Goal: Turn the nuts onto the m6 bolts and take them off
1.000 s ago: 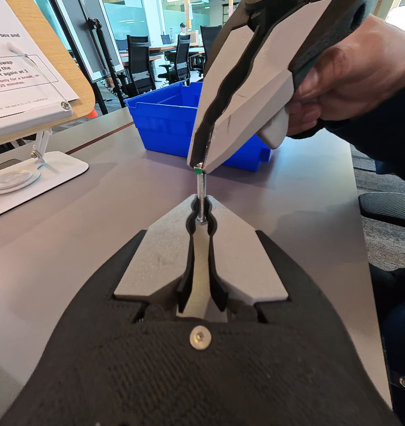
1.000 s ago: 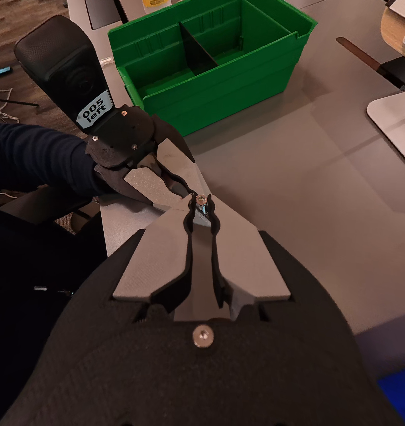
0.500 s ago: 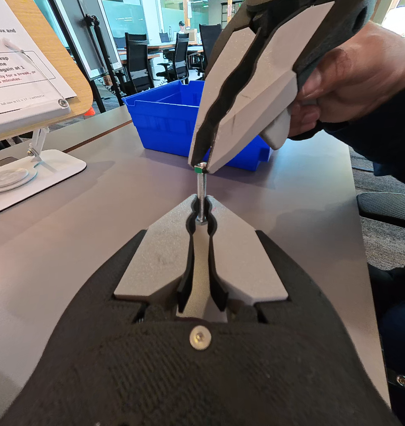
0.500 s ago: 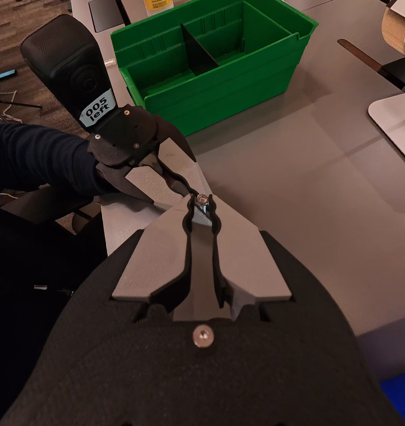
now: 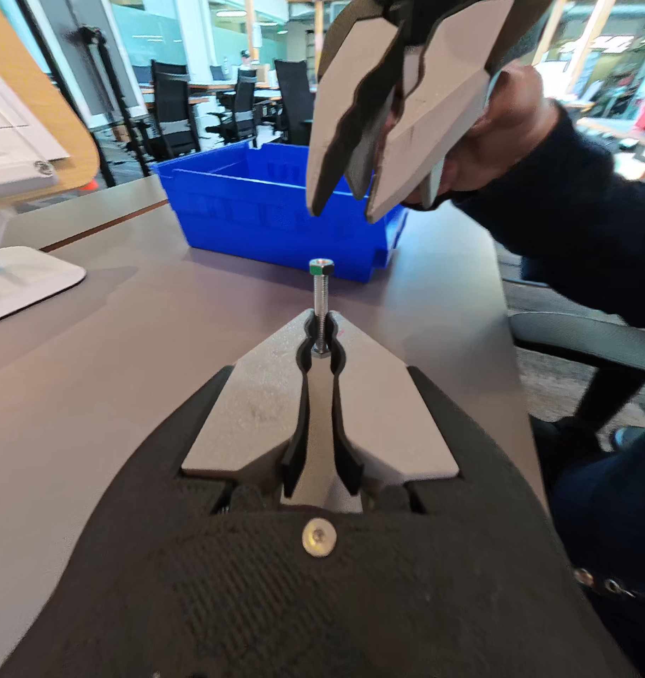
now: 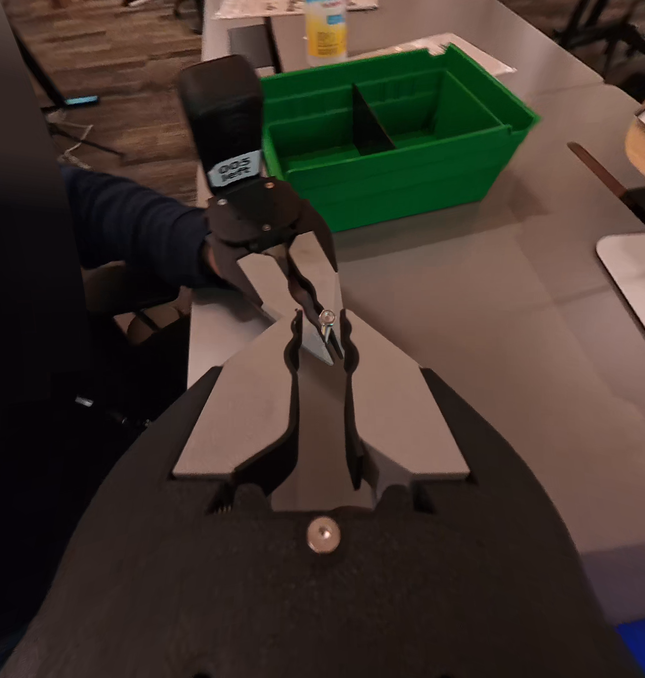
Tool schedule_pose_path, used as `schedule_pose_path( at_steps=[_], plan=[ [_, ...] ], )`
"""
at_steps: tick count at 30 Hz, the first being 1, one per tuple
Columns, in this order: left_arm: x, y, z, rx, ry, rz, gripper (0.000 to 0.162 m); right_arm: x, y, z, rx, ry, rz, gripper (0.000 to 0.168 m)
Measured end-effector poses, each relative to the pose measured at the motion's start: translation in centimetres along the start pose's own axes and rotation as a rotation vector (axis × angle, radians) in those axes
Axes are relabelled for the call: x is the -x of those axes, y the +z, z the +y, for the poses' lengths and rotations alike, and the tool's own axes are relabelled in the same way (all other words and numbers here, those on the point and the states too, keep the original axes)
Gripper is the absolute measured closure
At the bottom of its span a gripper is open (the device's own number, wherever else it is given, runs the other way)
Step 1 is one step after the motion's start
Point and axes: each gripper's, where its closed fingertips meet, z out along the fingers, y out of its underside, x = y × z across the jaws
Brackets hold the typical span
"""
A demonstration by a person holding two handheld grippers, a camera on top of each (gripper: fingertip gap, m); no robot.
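The bolt point(image 5: 321, 304) stands upright, its lower end clamped in the left gripper point(image 5: 321, 332) above the grey desk point(image 5: 130, 330), with a green-marked nut point(image 5: 321, 267) at its top. The right gripper point(image 5: 345, 214) hangs above it, fingers parted and holding nothing, clear air between. A blue bin point(image 5: 277, 220) sits behind; a green bin point(image 6: 405, 176), seemingly empty, stands near the desk's far edge.

Left gripper point(image 5: 320, 332), bottom centre of the left wrist view, has its jaws closed together at the tips. Right gripper point(image 5: 341, 212), top centre, points downward with jaws parted, gripped by a hand point(image 5: 497, 132) at upper right.
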Motion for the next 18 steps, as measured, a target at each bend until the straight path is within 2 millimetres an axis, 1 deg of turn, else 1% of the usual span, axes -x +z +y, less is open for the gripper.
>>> schedule_pose_path(
  at_steps=[1, 4, 6, 8, 13, 18],
  plan=[
    [-0.4, 0.0, -0.2, -0.009, -0.009, 0.032, 0.160, 0.4, -0.3, 0.1, -0.002, -0.024, -0.030, 0.151],
    [-1.9, -0.2, -0.6, -0.031, -0.021, 0.130, 0.160, 1.0, -0.8, 0.4, -0.019, -0.017, -0.085, 0.145],
    [-3.0, -0.3, -0.9, -0.048, -0.007, 0.186, 0.160, 2.0, -0.8, 0.4, -0.048, -0.017, -0.141, 0.144],
    [-3.9, -0.4, -1.2, -0.063, 0.020, 0.221, 0.160, 2.5, -0.7, 0.6, -0.058, -0.032, -0.158, 0.145],
    [-4.7, -0.5, -1.3, -0.079, 0.044, 0.257, 0.160, 3.5, -0.3, 0.8, -0.062, -0.064, -0.189, 0.148],
    [-5.1, -0.6, -1.4, -0.085, 0.056, 0.268, 0.160, 3.8, -0.1, 0.8, -0.077, -0.083, -0.194, 0.153]
  ],
)
